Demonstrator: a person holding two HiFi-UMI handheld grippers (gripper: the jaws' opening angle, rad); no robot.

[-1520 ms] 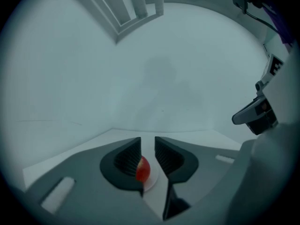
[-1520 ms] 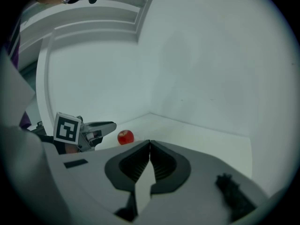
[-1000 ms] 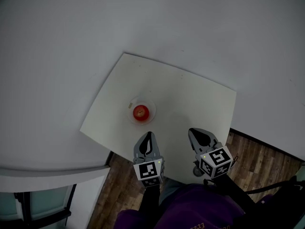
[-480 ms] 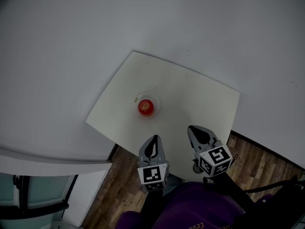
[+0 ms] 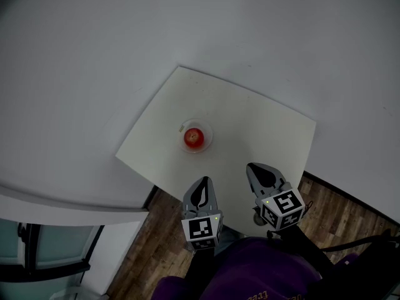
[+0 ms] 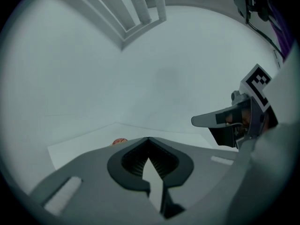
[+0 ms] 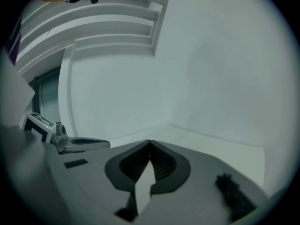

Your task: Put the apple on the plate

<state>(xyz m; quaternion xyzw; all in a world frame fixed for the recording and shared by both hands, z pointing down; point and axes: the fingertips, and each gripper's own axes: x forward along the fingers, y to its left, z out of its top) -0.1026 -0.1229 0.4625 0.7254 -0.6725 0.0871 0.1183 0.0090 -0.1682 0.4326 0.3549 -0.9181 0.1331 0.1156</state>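
The round red apple point(image 5: 194, 137) sits on the small pale plate point(image 5: 207, 130); the task looks done. The left hand-held gripper point(image 5: 202, 183) and the right hand-held gripper point(image 5: 256, 172) are closed and empty, well short of the plate.

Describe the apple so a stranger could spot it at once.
Find the white table against the wall. Left of its middle sits a small pale plate, with the apple on it. It is the only red thing there.

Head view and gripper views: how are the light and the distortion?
Head view: dim, with darkened corners, yet the red apple on the plate is sharp. Left gripper view and right gripper view: strong fisheye bending, a black round border.
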